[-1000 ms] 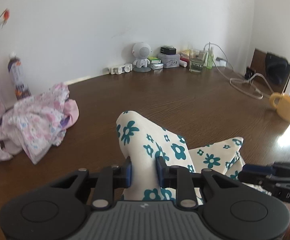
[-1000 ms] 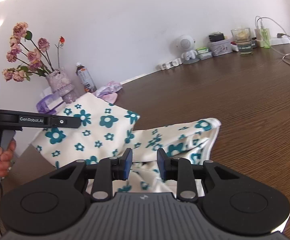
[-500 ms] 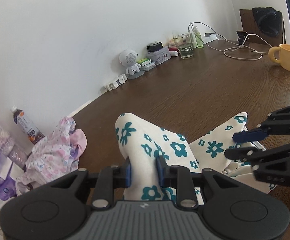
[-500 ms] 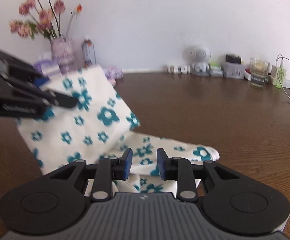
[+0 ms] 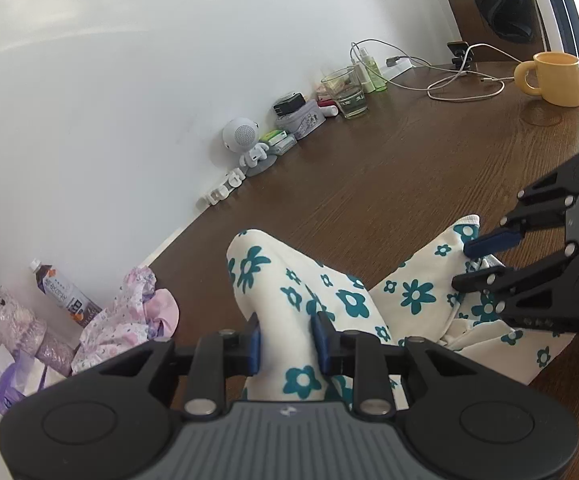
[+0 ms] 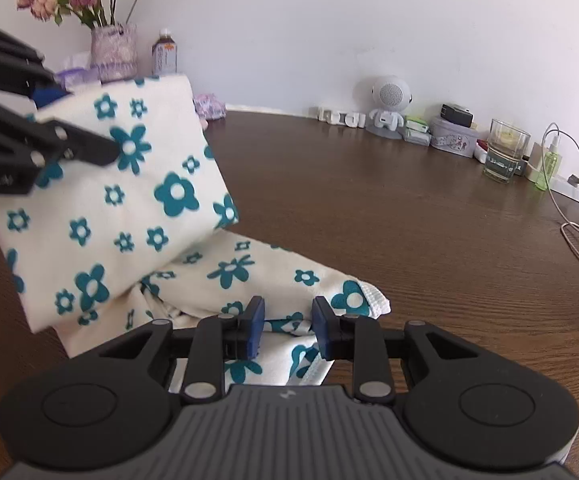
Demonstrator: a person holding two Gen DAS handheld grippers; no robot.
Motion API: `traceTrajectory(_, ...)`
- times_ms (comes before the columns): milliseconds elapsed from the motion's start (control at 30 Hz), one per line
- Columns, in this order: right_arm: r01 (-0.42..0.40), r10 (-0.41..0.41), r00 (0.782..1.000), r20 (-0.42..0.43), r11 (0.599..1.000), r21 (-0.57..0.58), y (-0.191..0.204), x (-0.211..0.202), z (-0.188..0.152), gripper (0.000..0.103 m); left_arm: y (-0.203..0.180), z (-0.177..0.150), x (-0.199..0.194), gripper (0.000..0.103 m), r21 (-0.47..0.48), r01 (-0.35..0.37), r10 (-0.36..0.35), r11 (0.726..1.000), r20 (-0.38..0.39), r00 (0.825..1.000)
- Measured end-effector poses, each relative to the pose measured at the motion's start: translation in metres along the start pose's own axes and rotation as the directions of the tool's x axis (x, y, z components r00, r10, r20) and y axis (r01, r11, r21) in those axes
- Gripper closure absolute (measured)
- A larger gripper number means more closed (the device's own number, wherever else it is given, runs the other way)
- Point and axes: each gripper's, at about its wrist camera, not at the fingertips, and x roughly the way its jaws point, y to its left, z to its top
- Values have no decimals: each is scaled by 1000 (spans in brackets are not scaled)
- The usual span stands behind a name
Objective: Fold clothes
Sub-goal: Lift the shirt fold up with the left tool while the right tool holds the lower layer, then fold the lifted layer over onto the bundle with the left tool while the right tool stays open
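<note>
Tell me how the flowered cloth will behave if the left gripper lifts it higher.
The flowered cloth looks floppy: it drapes and creases below the left gripper. Probably light, since one pinch holds a raised panel. Its lower part trails on the table, so it would likely drag.

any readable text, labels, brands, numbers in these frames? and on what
No text reads cleanly in either view.
Left gripper, print on its side: blurred and cut off by the frame edge, unreadable.
Right gripper, raised marking on its body: too small to read.
Drink bottle, label: blurred, unreadable.
Glass, printed band: too small to read.
Floral garment: flower pattern only, no text visible.
</note>
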Motion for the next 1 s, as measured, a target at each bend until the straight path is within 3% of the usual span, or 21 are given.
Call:
traceTrajectory(67,-40,39,999,33,999,10,-8,-8,1,67,-3,1,1,78,17,-5,5,1000,3,1000)
traceTrajectory(133,-74,75,995,61,997,-11,-14,-15,1,48,-6,1,1,77,36,-10,10,999,4,1000)
traceTrajectory(267,-144,160,983,91,976,-162,-19,-27,-2,31,-14,3,2,75,74,-15,14,997,10,1000)
traceTrajectory(333,-193,218,973,76,948,-254,-18,-31,-3,20,-17,3,1,75,87,-14,13,996,13,1000)
traceTrajectory(433,-314,339,941,11,883,-350,-15,-36,-2,7,-18,4,1,74,92,-10,9,996,10,1000)
traceTrajectory(600,-382,389,918,-78,813,-439,-19,-25,6,6,-20,5,2,74,104,-9,9,994,3,1000)
traceTrajectory(700,-473,450,879,-156,787,-396,-32,-9,14,6,-23,8,3,74,118,-10,10,993,-1,1000)
traceTrajectory(867,-559,512,829,-224,777,-290,-47,13,18,6,-32,12,6,74,130,-26,27,991,-3,1000)
traceTrajectory(933,-558,513,828,-226,794,-243,-49,17,17,6,-36,14,6,73,123,-30,30,992,1,1000)
traceTrajectory(1000,-525,485,848,-212,821,-224,-45,16,15,6,-40,16,7,73,116,-32,32,993,3,999)
